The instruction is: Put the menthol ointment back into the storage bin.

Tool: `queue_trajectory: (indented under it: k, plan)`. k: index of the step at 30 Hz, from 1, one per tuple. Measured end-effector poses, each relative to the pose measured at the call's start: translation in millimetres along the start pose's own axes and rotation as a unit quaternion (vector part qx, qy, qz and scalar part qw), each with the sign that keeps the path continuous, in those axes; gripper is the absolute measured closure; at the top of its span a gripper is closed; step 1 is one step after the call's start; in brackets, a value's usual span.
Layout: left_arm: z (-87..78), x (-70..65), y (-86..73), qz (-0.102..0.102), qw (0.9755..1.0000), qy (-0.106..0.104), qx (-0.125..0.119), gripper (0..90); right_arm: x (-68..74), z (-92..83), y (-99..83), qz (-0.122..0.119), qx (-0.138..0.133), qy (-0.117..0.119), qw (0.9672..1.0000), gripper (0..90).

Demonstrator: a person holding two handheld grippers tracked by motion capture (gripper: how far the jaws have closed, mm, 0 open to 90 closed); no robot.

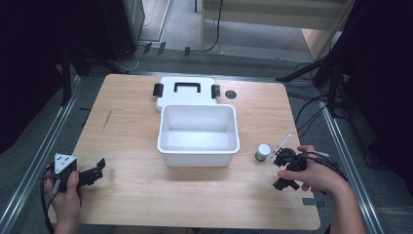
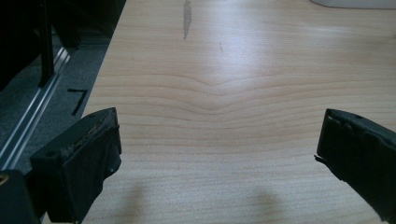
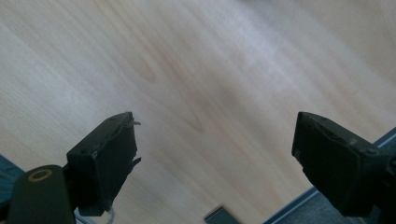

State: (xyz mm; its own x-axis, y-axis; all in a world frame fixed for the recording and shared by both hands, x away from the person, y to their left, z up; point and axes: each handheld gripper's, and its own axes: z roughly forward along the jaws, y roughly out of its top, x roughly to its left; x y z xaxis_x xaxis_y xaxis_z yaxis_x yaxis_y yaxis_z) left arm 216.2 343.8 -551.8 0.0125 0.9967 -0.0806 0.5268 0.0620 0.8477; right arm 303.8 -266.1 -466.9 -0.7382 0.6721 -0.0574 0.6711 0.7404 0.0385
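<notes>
A white open bin (image 1: pixel 197 155) stands empty at the middle of the wooden table (image 1: pixel 146 195). Its white lid (image 1: pixel 168 92), with a black handle and two black latches, lies flat just behind it. A small grey can (image 1: pixel 263 152) stands to the right of the bin. My left gripper (image 1: pixel 100 169) rests low at the table's front left, open, with bare wood between its jaws (image 2: pixel 217 140). Just right of the can, my right gripper (image 1: pixel 282 170) is open over bare wood (image 3: pixel 215 140); nothing is held.
A small dark round spot (image 1: pixel 231 94) sits on the table right of the lid. Metal rails (image 1: pixel 34 165) run along both sides of the table, with cables on the floor at the right. The table's edge (image 3: pixel 289 207) lies close below my right gripper.
</notes>
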Motion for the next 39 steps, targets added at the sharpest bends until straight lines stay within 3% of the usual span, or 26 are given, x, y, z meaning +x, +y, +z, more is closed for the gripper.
queue_trajectory:
  k: [2,4,11,18,20,21,30,35,39]
  plan:
    - [0.0,0.0,0.0,0.0,1.0,0.0,0.0,0.3,-2.4,-2.7,10.6,-0.026,0.008,-0.007,0.9996,14.0]
    - [-0.1,-0.2,0.1,0.001,1.0,0.0,0.002,0.3,-3.4,-3.5,14.0,-0.034,0.012,-0.012,0.9993,14.0]
    - [0.3,-0.1,0.3,0.002,1.0,-0.001,0.003,0.3,-9.7,-2.9,37.2,-0.026,0.008,-0.025,0.9993,14.1]
    - [0.7,-0.6,0.3,0.004,1.0,-0.001,0.004,0.3,-18.7,-2.7,56.5,0.009,-0.005,-0.022,0.9997,20.6]
    - [0.9,-0.8,0.4,0.004,1.0,-0.001,0.004,0.3,-23.7,-3.1,65.7,0.037,-0.01,-0.014,0.9992,22.3]
    - [0.9,-0.8,0.4,0.004,1.0,-0.001,0.004,0.3,-23.7,-3.1,65.7,0.037,-0.01,-0.014,0.9992,22.3]
    - [0.6,-0.2,0.4,0.003,1.0,-0.003,0.005,0.3,-36.4,6.1,85.3,0.094,-0.028,0.013,0.9951,34.5]
    - [0.8,-0.2,0.4,0.003,1.0,-0.003,0.004,0.3,-38.5,13.1,89.6,0.112,-0.028,0.015,0.9932,39.3]
    - [0.8,-0.1,0.4,0.002,1.0,-0.003,0.005,0.3,-39.8,20.4,92.0,0.112,-0.019,0.021,0.9933,50.9]
